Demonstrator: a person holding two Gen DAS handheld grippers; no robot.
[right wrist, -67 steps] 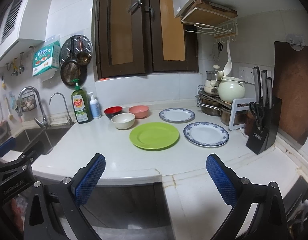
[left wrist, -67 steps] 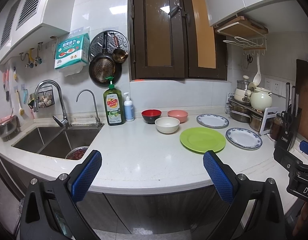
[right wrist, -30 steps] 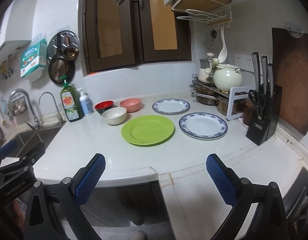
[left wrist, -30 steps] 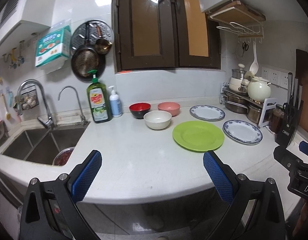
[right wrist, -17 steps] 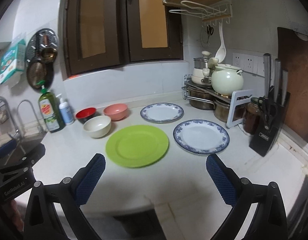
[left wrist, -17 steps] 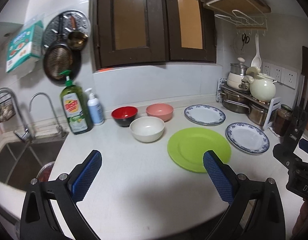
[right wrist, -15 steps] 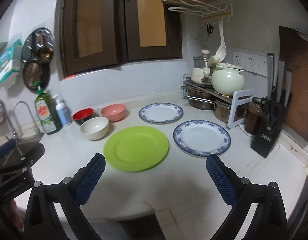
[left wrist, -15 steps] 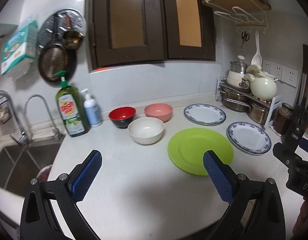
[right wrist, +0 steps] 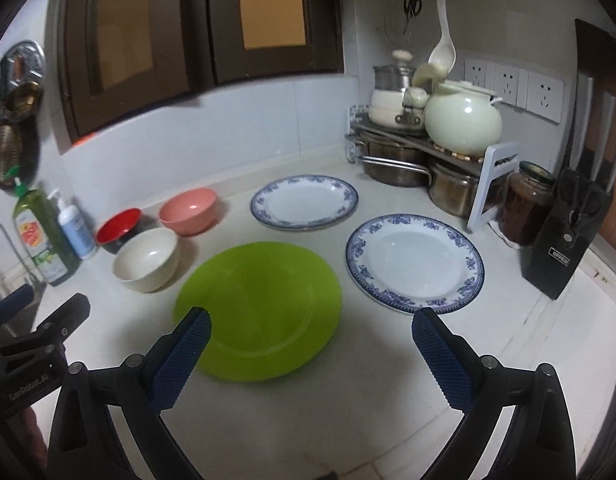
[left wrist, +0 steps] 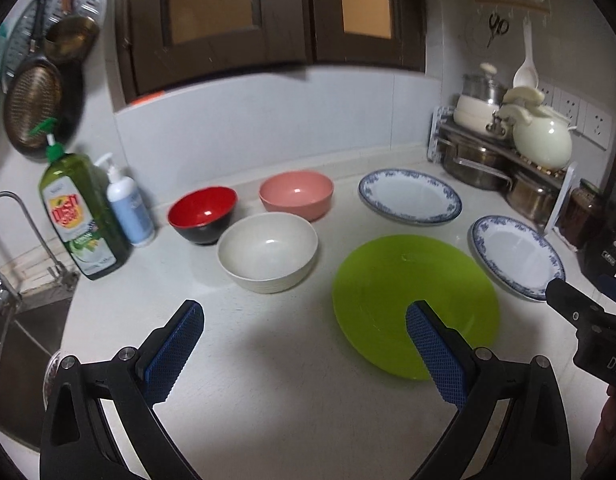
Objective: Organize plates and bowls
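Note:
On the white counter lie a green plate (left wrist: 411,300) (right wrist: 260,308), a near blue-rimmed plate (left wrist: 515,256) (right wrist: 413,262) and a far blue-rimmed plate (left wrist: 409,196) (right wrist: 304,202). Left of them stand a white bowl (left wrist: 268,252) (right wrist: 146,260), a pink bowl (left wrist: 296,194) (right wrist: 188,210) and a red bowl (left wrist: 202,218) (right wrist: 118,230). My left gripper (left wrist: 304,350) is open and empty above the counter before the white bowl and green plate. My right gripper (right wrist: 311,354) is open and empty over the green plate's near edge.
Dish soap (left wrist: 82,216) and a pump bottle (left wrist: 128,208) stand by the sink (left wrist: 12,344) at left. A pot rack with a ceramic pot (right wrist: 461,122), a jar (right wrist: 525,204) and a knife block (right wrist: 571,240) crowd the right. Dark cabinet doors (left wrist: 268,20) hang above.
Both grippers have moved forward over the counter towards the dishes, which now look larger and closer. Both stay open. No dish has moved.

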